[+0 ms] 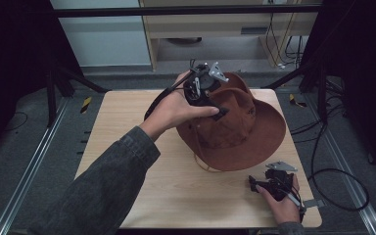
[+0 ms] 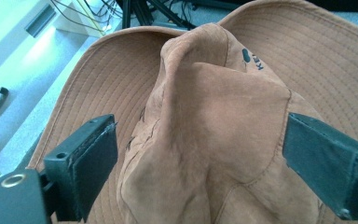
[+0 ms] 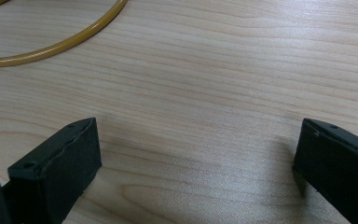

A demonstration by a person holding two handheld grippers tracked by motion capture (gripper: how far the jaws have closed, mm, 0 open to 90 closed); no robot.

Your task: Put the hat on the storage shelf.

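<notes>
A brown suede hat with a wide brim lies crown up on the right half of the wooden table. My left gripper hovers over the hat's left side, held in a hand in a grey sleeve. In the left gripper view the creased crown lies between the wide-apart jaws of the left gripper, and the pads sit at its sides without squeezing it. My right gripper rests low near the table's front right corner. It is open over bare wood.
A yellow cord loops out from under the hat's front brim. Black cables trail on the floor to the right of the table. Dark frame legs and a wooden cabinet stand behind it.
</notes>
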